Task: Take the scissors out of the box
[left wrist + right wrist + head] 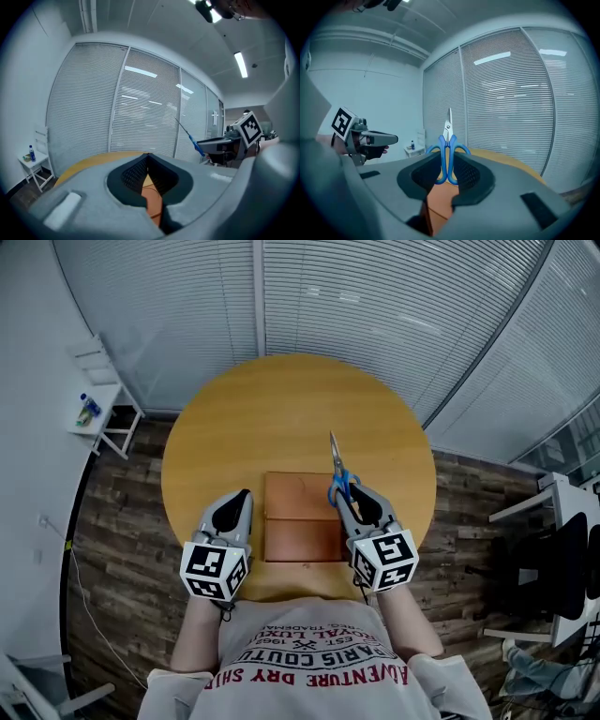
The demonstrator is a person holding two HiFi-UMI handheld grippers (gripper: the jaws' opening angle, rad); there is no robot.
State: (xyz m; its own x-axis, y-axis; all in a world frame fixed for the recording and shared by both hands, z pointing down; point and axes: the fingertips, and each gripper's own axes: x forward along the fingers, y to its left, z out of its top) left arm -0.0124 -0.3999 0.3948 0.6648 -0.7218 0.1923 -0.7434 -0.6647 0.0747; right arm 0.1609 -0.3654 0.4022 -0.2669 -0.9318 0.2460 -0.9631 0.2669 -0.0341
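Observation:
The scissors (337,479) have blue handles and steel blades. My right gripper (349,497) is shut on the handles, and the blades point away from me over the round wooden table (281,409). In the right gripper view the scissors (448,140) stand upright between the pads, lifted above the brown box (302,521). The box lies flat on the table, its lid down. My left gripper (240,499) hovers at the box's left edge, shut with nothing in it. The left gripper view shows the scissors (190,136) in the air to the right.
A small white side table (94,409) with a blue bottle stands at the far left. White desks and a dark chair (562,559) are at the right. A wall of blinds (375,315) runs behind the table. The floor is dark wood.

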